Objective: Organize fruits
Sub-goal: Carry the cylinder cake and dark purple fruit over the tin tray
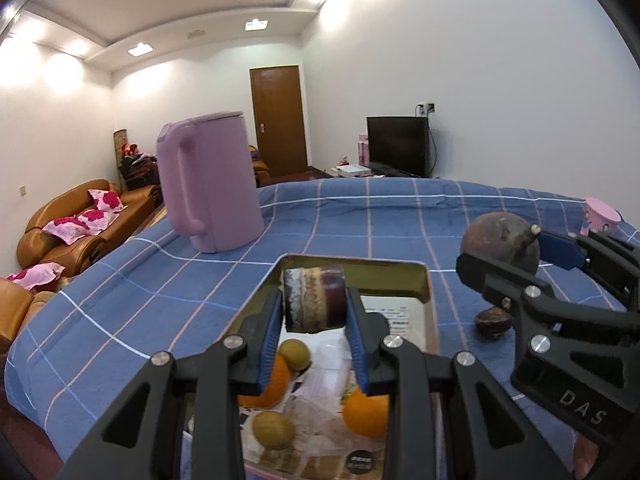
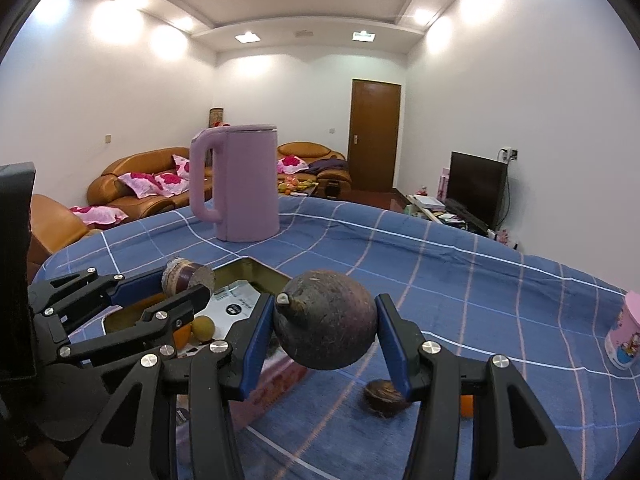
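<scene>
My left gripper (image 1: 314, 300) is shut on a short purple-skinned cane piece (image 1: 314, 298), held above the far end of a metal tray (image 1: 352, 266). In the tray lie two oranges (image 1: 366, 412) and two small yellow-brown round fruits (image 1: 296, 354) on printed paper. My right gripper (image 2: 326, 316) is shut on a round dark brown fruit (image 2: 326, 320), held over the blue checked cloth just right of the tray (image 2: 256, 270). Beneath it a smaller brown fruit (image 2: 386, 398) rests on the cloth. The cane piece (image 2: 188, 278) also shows at the left of the right wrist view.
A tall purple kettle (image 1: 210, 184) stands on the cloth beyond the tray. A pink cup (image 2: 624, 332) stands at the far right edge. Something orange (image 2: 466, 406) peeks out behind my right finger. Sofas, a door and a television lie past the table.
</scene>
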`<state>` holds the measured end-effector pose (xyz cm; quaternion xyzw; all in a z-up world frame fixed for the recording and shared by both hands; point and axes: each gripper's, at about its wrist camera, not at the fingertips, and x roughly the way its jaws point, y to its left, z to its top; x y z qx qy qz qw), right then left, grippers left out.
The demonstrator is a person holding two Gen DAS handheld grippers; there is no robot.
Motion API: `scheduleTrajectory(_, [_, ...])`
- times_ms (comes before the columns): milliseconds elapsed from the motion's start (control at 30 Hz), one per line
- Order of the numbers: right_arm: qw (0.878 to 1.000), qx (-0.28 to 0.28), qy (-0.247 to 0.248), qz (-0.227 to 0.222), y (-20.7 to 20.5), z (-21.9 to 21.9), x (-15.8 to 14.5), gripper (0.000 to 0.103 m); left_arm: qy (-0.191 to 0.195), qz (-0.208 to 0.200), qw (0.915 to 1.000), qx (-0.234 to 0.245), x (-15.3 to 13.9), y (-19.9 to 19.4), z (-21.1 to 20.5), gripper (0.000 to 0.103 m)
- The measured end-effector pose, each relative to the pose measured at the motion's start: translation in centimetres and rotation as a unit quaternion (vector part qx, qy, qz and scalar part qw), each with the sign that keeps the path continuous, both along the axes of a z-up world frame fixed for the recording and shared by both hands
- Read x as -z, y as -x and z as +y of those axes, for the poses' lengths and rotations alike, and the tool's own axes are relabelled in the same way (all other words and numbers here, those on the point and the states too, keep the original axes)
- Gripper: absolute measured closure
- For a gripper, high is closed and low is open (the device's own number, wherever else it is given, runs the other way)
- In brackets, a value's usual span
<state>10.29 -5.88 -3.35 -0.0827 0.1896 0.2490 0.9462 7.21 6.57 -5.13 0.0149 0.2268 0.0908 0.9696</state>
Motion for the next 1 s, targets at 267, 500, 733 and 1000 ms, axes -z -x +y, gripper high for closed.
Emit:
scheduleTrajectory(267, [1.0,-0.015,0.004,0.016,-0.8,1.9,0.6,0.05,0.0,0.018,0.9997,-0.019,0.5,-0.5,1.6,0.07])
scheduleTrajectory(500, [0.999,-0.023,0.011,0.024,-1.2,3.5,1.1,0.05,0.001,0.02,0.9996,-0.022,0.6,-0.2,2.1,0.07])
scheduleTrajectory(733, [0.999,-0.028,0.019,0.039,-1.7,4.2,1.8,0.05,0.014,0.036,0.999,-0.023,0.9,-0.7,3.2,0.07])
scheduleTrajectory(1000, [0.997,-0.038,0.028,0.059,-2.2,5.3,2.6,0.05,0.024,0.051,0.9981,-0.027,1.2,-1.0,4.3,0.07])
